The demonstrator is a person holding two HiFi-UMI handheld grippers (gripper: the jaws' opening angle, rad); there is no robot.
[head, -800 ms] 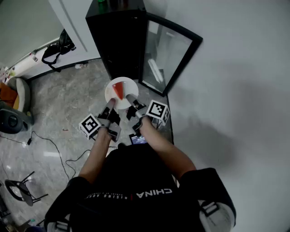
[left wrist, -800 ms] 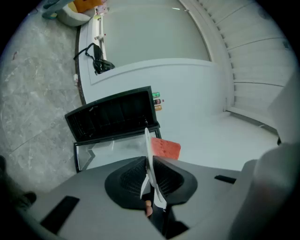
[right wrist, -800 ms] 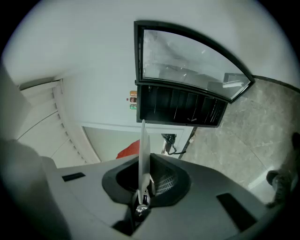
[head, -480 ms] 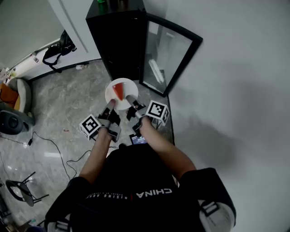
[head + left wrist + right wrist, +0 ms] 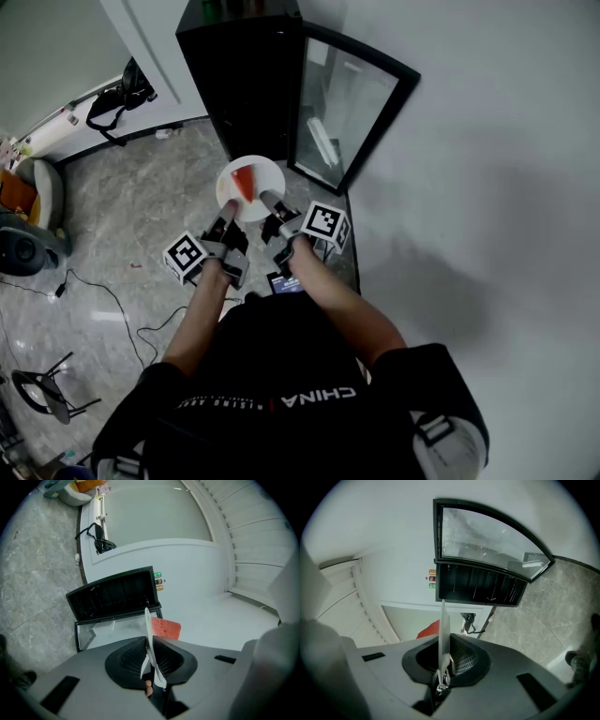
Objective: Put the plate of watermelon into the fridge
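The left tool was clenched on the rim of the white plate, which showed edge-on between its jaws. The right tool gripped the same rim a little further round in the same way. Held by both, the plate hung in the air just ahead of the tools, roughly level, with the red wedge of watermelon lying on it.

Just beyond the plate stood the black fridge on the floor. Its glass door was swung wide open on the right tool's side, and the dark interior faced both tools.

The plate was outside the fridge, close to its open front, so the step in hand looked like the carry to the opening. The next move would call for both tools to advance together at one height, keeping the plate flat so the wedge stayed put. They would also need to steer clear of the door's edge and go low enough to meet a shelf.
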